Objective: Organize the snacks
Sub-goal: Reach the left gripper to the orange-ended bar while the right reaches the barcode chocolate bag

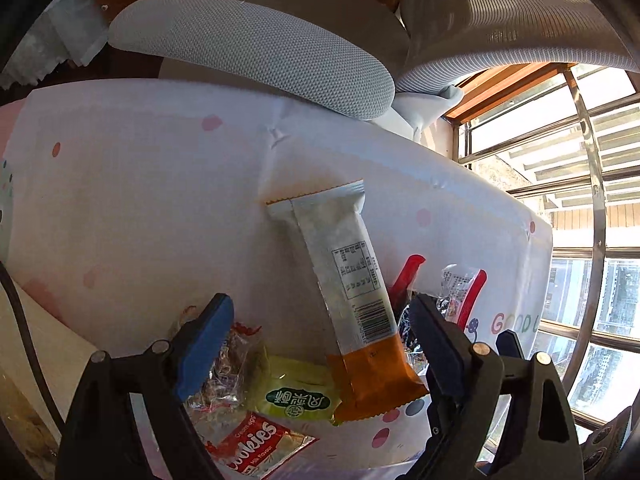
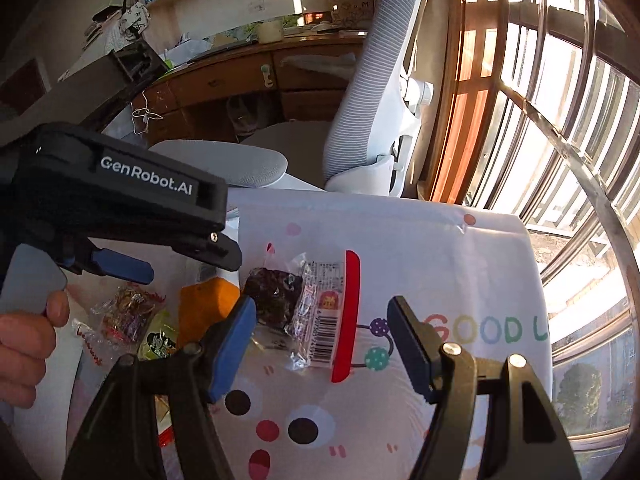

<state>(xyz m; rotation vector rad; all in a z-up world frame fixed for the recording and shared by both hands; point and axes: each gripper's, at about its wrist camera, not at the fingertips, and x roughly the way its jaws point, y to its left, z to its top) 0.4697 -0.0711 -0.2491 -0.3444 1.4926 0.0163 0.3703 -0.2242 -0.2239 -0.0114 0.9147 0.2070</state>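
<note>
Left claw (image 1: 320, 344) hangs wide apart over the snack pile, nothing between its blue pads, and a long silver bar (image 1: 344, 280) with an orange end lies flat on the counter (image 1: 140, 184) right in that gap, orange end nearest. Just left of the orange end sits a yellow-green packet (image 1: 296, 396), and nearer still a red cookie pack (image 1: 256, 444). A clear crinkly candy wrapper (image 1: 228, 364) lies under the left pad. Off to the right, a red-edged clear packet (image 1: 464, 292) peeks out behind the right finger.

Over to the right claw (image 2: 320, 344): also spread apart, gripping nothing, hovering above that same red-edged clear packet (image 2: 320, 316), which has a dark snack inside and a barcode showing. It lies flat on the cartoon-print cloth covering the counter (image 2: 440, 264), closer to the left pad than the right. At the left of this view the other tool's black body (image 2: 120, 196) is held by a hand (image 2: 24, 344), with the candy wrapper (image 2: 128, 312) and bar's orange end (image 2: 204, 304) below it. A grey office chair (image 2: 360, 100) stands at the far side.
</note>
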